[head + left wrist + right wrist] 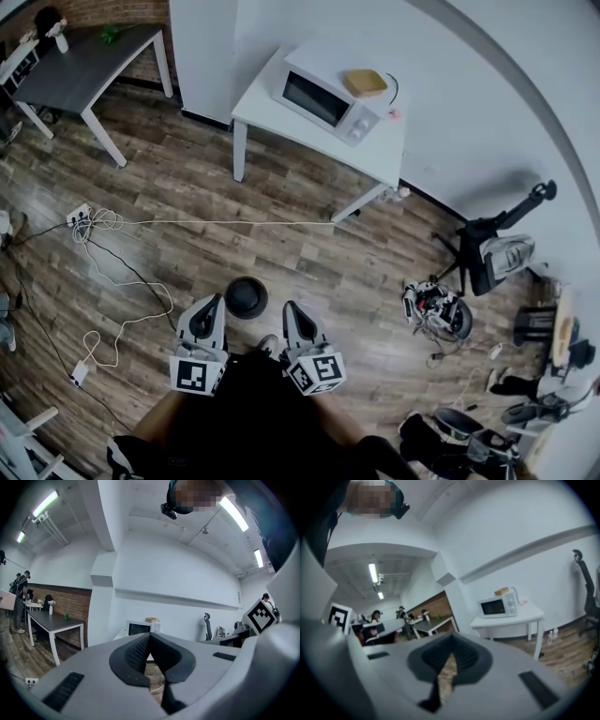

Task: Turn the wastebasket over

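Observation:
The wastebasket is a small black round bin on the wooden floor, seen from straight above, just ahead of both grippers. My left gripper points forward to its left, tip close beside the rim in this view. My right gripper points forward to its right. Neither touches the bin. In the left gripper view the left gripper's jaws meet with nothing between them. In the right gripper view the right gripper's jaws are likewise shut and empty. Both gripper views look level across the room and do not show the bin.
A white table with a microwave stands ahead by the wall. A grey table is far left. A power strip and white cables trail on the floor at left. An office chair and clutter lie right.

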The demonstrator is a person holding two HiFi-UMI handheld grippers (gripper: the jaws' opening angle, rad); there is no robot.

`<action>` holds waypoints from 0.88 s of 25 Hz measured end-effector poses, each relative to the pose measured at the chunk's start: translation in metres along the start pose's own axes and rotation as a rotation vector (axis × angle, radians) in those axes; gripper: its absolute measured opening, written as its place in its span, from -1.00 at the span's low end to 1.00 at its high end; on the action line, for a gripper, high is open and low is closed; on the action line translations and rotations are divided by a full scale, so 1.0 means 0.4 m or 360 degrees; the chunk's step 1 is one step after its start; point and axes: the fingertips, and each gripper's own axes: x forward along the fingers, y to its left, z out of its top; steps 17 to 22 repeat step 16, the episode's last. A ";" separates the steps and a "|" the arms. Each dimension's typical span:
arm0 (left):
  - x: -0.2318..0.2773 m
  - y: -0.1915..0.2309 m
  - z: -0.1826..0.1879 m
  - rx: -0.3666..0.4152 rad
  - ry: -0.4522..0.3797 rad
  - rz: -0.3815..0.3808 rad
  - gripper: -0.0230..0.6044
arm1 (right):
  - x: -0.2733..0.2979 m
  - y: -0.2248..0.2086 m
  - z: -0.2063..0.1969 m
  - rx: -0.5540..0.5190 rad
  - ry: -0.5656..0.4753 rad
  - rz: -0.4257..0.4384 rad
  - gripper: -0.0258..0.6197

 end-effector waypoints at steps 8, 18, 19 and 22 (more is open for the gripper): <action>-0.008 -0.013 -0.008 -0.0007 0.0003 -0.0015 -0.82 | -0.009 0.018 -0.013 0.0020 0.0006 0.0034 -0.82; -0.015 -0.025 -0.016 -0.0013 -0.0001 -0.0033 -0.82 | -0.009 0.023 -0.025 0.0026 0.0012 0.0039 -0.82; -0.015 -0.025 -0.016 -0.0013 -0.0001 -0.0033 -0.82 | -0.009 0.023 -0.025 0.0026 0.0012 0.0039 -0.82; -0.015 -0.025 -0.016 -0.0013 -0.0001 -0.0033 -0.82 | -0.009 0.023 -0.025 0.0026 0.0012 0.0039 -0.82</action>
